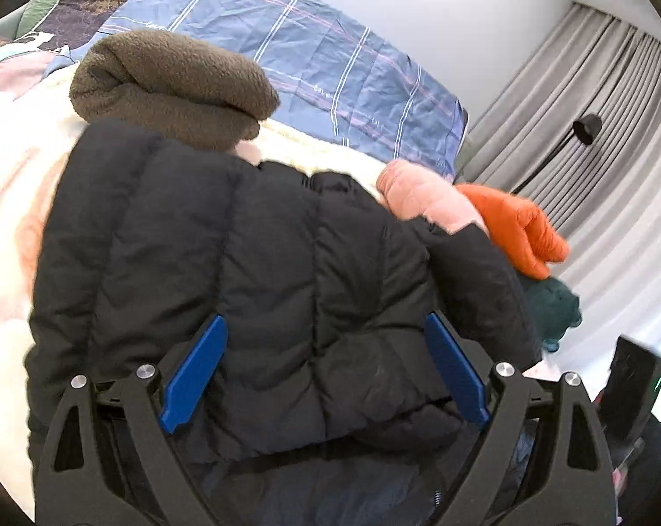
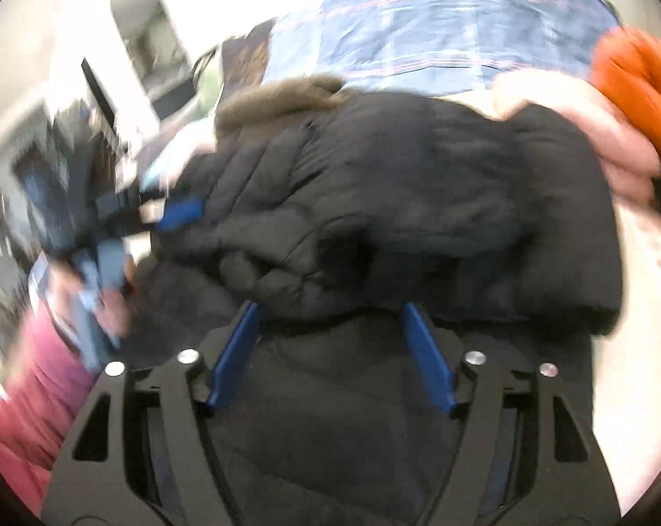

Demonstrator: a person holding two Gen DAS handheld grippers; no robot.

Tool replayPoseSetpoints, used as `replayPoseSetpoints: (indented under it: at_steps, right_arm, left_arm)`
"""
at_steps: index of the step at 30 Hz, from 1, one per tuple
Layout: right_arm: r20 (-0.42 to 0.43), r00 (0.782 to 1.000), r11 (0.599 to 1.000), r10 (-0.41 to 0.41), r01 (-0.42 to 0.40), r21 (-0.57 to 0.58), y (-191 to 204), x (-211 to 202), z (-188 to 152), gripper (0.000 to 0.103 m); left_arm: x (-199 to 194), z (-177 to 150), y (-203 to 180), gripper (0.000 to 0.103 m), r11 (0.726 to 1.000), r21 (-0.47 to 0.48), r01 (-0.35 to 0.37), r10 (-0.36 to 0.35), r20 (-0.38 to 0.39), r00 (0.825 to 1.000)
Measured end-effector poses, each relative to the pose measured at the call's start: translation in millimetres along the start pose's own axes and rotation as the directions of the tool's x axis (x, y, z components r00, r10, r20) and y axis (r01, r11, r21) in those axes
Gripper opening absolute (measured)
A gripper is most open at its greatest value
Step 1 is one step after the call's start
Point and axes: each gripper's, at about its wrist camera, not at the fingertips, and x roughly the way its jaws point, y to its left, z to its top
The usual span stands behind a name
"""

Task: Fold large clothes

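A black quilted puffer jacket (image 1: 251, 263) lies bunched on the bed and fills both views; it also shows in the right wrist view (image 2: 396, 201). My left gripper (image 1: 326, 324) is open, its blue fingers (image 1: 198, 368) wide apart over the jacket's near edge, holding nothing. My right gripper (image 2: 330, 311) is open too, blue fingers (image 2: 238, 350) spread over a fold of the jacket. In the right wrist view the left gripper (image 2: 172, 215) shows blurred at the jacket's left side.
A folded brown fleece (image 1: 172, 87) lies behind the jacket. A pink jacket (image 1: 422, 197), an orange jacket (image 1: 519, 228) and a dark teal item (image 1: 554, 307) sit at the right bed edge. A blue plaid cover (image 1: 321, 52) lies at the head. Grey curtains (image 1: 593, 109) hang at the right.
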Motion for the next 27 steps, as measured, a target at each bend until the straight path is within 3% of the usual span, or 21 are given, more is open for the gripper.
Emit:
replayPoseSetpoints:
  at_steps: [3,5,8,9,10,11,13,15,16,18,19,22,27]
  right_arm:
    - [0.046,0.997,0.982,0.057,-0.064,0.178,-25.8,-11.3,3.1,0.074]
    - [0.050,0.989,0.946,0.137,-0.146,0.290,-40.4,-1.6,12.1,0.077]
    - [0.074,0.989,0.867,0.131,-0.151,0.475,-61.4,18.3,27.7,0.078]
    - [0.095,0.987,0.841,0.131,-0.162,0.516,-65.5,21.5,33.6,0.077]
    - [0.126,0.986,0.815,0.113,-0.164,0.556,-68.3,23.8,41.3,0.065]
    - [0.154,0.984,0.818,0.089,-0.160,0.553,-64.0,24.5,52.0,0.050]
    - [0.176,0.980,0.868,0.090,-0.164,0.469,-40.2,25.6,72.7,0.039]
    - [0.175,0.973,0.934,0.153,-0.201,0.296,9.4,32.1,93.4,0.036]
    - [0.160,0.967,0.947,0.196,-0.229,0.225,29.2,35.2,97.6,0.036]
    - [0.106,0.960,0.957,0.259,-0.270,0.102,66.5,44.4,99.7,0.051]
    - [0.093,0.959,0.960,0.268,-0.274,0.060,76.5,47.2,97.9,0.063]
    - [0.060,0.978,0.978,0.200,-0.195,-0.078,92.2,53.5,85.0,0.065]
    - [0.022,0.995,0.995,0.095,-0.095,0.016,54.1,54.1,59.4,0.065]
  left_arm:
    - [4.1,-4.7,-6.1,0.092,1.000,0.027,-0.008,0.008,-0.005,1.000]
    - [3.6,-6.4,-8.7,0.092,0.999,0.043,-0.013,0.013,0.000,1.000]
    - [-0.6,-6.6,-5.5,0.092,0.999,0.042,-0.023,0.022,0.019,1.000]
    - [-3.0,-6.9,-1.9,0.092,0.999,0.036,-0.029,0.028,0.029,0.999]
    - [-4.1,-6.8,1.2,0.092,0.999,0.030,-0.035,0.034,0.036,0.999]
    - [-5.6,-6.4,6.6,0.092,0.999,0.016,-0.039,0.039,0.042,0.998]
    - [-8.6,-4.0,15.8,0.092,0.999,-0.017,-0.031,0.032,0.052,0.998]
    - [-17.5,-0.2,27.4,0.092,0.998,-0.058,-0.014,0.018,0.078,0.997]
    - [-21.5,1.2,31.5,0.092,0.997,-0.073,-0.011,0.018,0.093,0.995]
    - [-30.3,3.7,43.3,0.092,0.993,-0.117,-0.003,0.019,0.133,0.991]
    - [-33.4,4.3,52.2,0.092,0.989,-0.149,0.014,0.007,0.144,0.990]
    - [-33.6,4.4,68.8,0.092,0.974,-0.213,0.081,-0.051,0.142,0.989]
    - [-30.6,5.4,64.3,0.096,0.974,-0.190,0.126,-0.100,0.139,0.985]
